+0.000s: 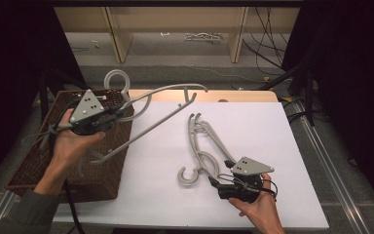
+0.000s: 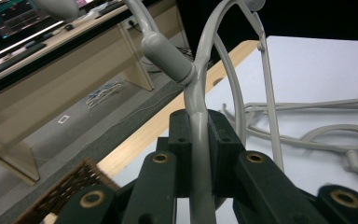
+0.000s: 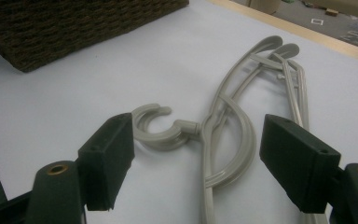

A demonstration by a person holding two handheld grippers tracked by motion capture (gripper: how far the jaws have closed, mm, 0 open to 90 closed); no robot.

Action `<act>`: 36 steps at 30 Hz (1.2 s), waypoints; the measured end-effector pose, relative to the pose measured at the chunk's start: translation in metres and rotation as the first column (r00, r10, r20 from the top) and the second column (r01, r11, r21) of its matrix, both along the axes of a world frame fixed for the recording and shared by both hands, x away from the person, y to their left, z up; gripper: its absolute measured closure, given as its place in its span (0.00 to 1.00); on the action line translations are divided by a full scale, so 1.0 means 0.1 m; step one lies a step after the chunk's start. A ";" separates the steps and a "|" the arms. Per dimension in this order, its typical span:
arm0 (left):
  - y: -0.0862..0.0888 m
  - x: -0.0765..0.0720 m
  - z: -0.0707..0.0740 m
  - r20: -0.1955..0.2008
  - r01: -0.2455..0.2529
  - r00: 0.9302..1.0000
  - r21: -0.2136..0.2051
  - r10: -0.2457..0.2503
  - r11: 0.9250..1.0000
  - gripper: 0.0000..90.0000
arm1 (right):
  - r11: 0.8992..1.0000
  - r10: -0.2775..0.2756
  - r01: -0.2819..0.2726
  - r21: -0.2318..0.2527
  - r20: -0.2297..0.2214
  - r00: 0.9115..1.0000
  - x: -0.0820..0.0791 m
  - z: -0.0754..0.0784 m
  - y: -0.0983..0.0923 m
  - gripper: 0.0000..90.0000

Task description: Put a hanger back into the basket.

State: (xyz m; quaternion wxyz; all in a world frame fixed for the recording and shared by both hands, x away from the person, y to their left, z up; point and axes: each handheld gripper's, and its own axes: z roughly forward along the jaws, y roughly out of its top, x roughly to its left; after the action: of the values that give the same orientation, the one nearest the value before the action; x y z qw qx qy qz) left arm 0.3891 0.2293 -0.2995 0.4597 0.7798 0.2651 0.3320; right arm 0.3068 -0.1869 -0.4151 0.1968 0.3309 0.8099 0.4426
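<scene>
Left hand-held gripper (image 1: 108,113), jaws pinching the neck of a grey hanger (image 1: 160,114) raised over the wicker basket (image 1: 31,168); its own view shows that clamp close up. Right hand-held gripper (image 3: 198,161), jaws spread, straddles a second hanger (image 3: 228,135) lying flat on the white bench (image 1: 272,131).

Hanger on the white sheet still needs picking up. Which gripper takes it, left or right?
Right. The right gripper is open, jaws either side of the lying hanger. The left gripper is shut on another hanger, held above the basket.
</scene>
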 end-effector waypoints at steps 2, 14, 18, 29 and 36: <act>0.08 0.03 0.02 0.034 0.008 0.999 0.007 -0.008 1.000 0.91 | 1.000 -0.001 0.001 0.000 -0.001 1.000 0.00 0.00 0.00 0.30; 0.47 0.10 0.02 0.057 -0.098 0.994 0.049 0.095 0.994 0.91 | 1.000 0.002 -0.002 -0.003 -0.007 1.000 0.00 -0.03 0.01 0.30; 0.60 0.13 -0.02 0.072 -0.131 0.989 0.052 0.127 0.990 0.91 | 1.000 0.005 -0.005 -0.003 -0.009 1.000 0.00 -0.03 0.01 0.30; 1.03 0.24 -0.17 0.087 -0.230 0.970 0.031 0.227 0.973 0.91 | 1.000 0.001 -0.001 -0.007 -0.013 1.000 0.01 -0.04 0.01 0.30; 1.17 0.21 -0.27 0.061 -0.271 0.961 0.024 0.269 0.962 0.91 | 1.000 0.001 -0.001 -0.003 -0.013 1.000 0.01 -0.04 0.01 0.30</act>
State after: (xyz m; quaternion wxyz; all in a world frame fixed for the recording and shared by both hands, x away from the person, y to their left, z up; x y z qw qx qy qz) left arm 0.4102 0.3467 -0.3267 0.4049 0.7340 0.3501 0.4181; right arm 0.3083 -0.1862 -0.4196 0.1917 0.3333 0.8119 0.4392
